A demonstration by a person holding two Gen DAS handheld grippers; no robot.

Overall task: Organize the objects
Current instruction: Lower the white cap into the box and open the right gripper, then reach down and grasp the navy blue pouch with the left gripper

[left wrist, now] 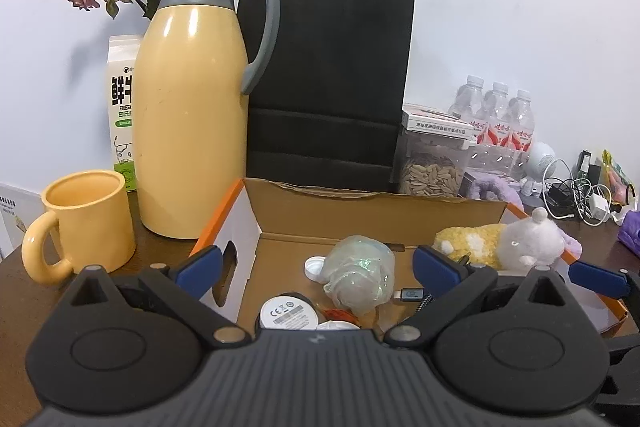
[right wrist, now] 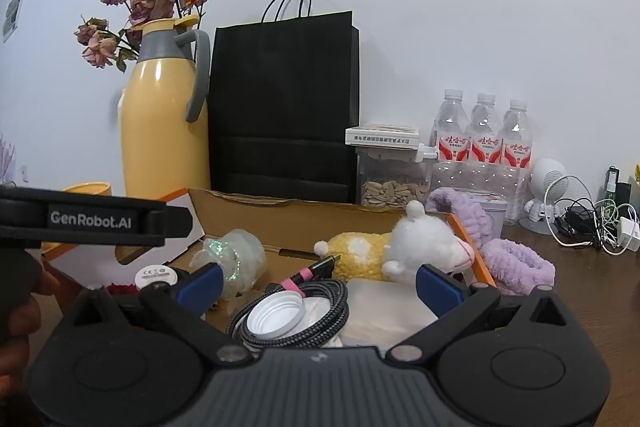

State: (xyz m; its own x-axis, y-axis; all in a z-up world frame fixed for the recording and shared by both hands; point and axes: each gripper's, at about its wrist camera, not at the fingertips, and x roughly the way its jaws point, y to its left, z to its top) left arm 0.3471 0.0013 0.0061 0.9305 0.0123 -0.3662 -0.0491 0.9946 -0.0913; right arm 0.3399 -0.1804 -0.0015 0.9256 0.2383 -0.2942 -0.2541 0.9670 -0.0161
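While both claws stand wide open and empty over the cardboard box (right wrist: 248, 205), the right claw (right wrist: 318, 277) is nearer the plush toy (right wrist: 400, 247), lying crosswise just ahead.

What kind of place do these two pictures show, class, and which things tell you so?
Probably a home, a cluttered wooden table against a wall: a yellow thermos jug with matching mug, dried flowers, and tangled chargers.

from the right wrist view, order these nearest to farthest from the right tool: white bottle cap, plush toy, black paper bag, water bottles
1. white bottle cap, in the box between the open right tool fingers
2. plush toy, further back in the box
3. black paper bag and water bottles, both at the wall; too close to call
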